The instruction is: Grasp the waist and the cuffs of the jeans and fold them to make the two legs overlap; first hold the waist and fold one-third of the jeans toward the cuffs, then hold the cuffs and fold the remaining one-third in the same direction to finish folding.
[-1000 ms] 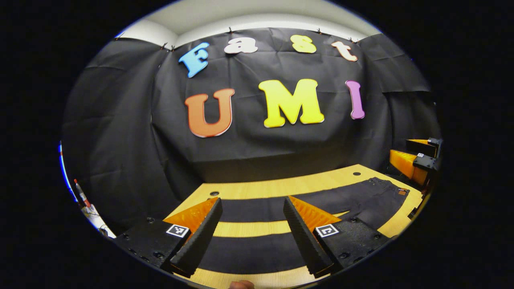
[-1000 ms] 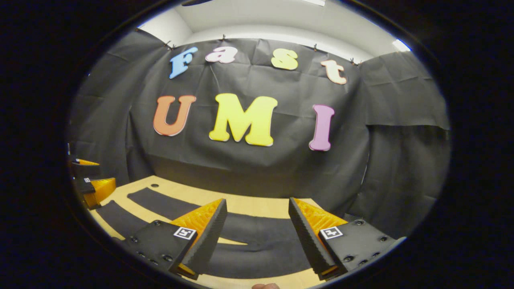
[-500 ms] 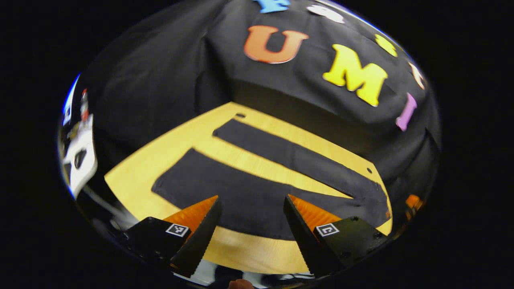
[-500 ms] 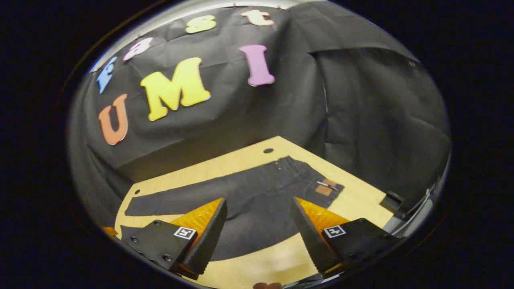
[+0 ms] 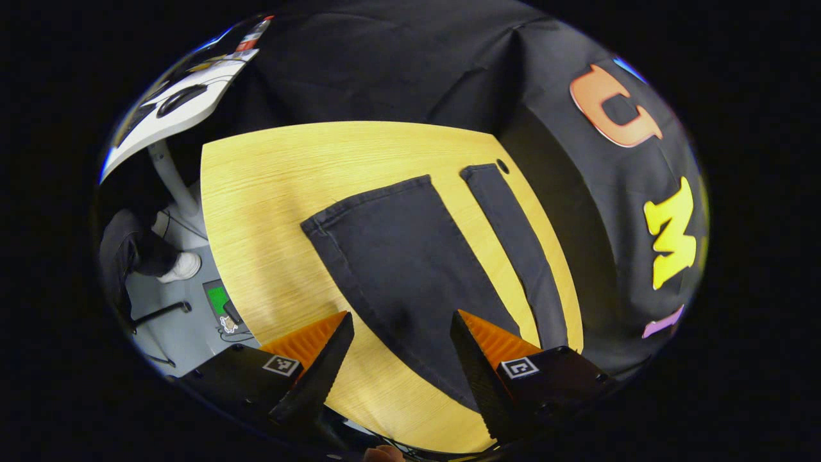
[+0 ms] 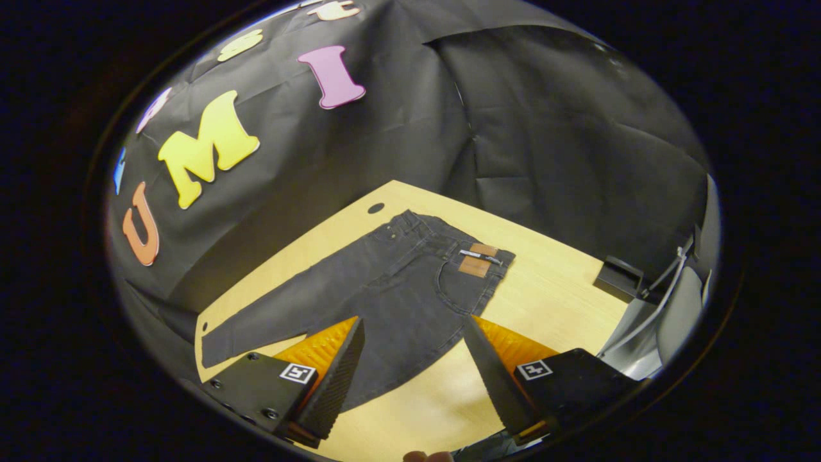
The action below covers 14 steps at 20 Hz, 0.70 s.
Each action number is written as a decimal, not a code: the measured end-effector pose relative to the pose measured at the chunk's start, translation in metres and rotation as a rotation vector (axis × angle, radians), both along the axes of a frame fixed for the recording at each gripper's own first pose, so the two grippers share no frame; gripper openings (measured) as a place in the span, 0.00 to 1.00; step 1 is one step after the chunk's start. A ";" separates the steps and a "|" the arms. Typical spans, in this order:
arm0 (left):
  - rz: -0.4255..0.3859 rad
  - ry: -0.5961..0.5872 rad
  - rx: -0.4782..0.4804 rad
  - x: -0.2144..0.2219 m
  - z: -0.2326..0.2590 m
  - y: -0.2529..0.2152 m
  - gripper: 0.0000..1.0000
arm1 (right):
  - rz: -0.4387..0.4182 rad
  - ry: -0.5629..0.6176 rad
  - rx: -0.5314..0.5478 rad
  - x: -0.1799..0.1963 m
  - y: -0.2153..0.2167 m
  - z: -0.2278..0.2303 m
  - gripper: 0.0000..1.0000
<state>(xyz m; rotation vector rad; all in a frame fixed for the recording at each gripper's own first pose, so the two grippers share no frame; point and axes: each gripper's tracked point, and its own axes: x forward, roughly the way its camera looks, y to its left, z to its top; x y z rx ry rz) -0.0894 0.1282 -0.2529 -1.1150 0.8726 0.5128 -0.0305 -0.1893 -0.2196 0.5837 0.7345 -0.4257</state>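
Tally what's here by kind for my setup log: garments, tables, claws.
Jeans: 1
Wooden table: 1
Claws: 2, the left claw and right claw, both open above the jeans
Total: 4

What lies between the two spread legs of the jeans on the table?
Bare wooden table: in the left gripper view, a strip of it separates the near leg from the far leg of the jeans.
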 end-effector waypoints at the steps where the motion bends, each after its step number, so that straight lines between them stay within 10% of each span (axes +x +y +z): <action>1: 0.022 0.020 -0.024 0.000 -0.005 0.003 1.00 | -0.014 0.014 0.014 -0.001 -0.003 -0.003 0.98; 14: 0.115 0.050 -0.132 0.027 -0.030 0.021 0.96 | -0.070 0.060 0.006 0.000 -0.023 -0.022 0.98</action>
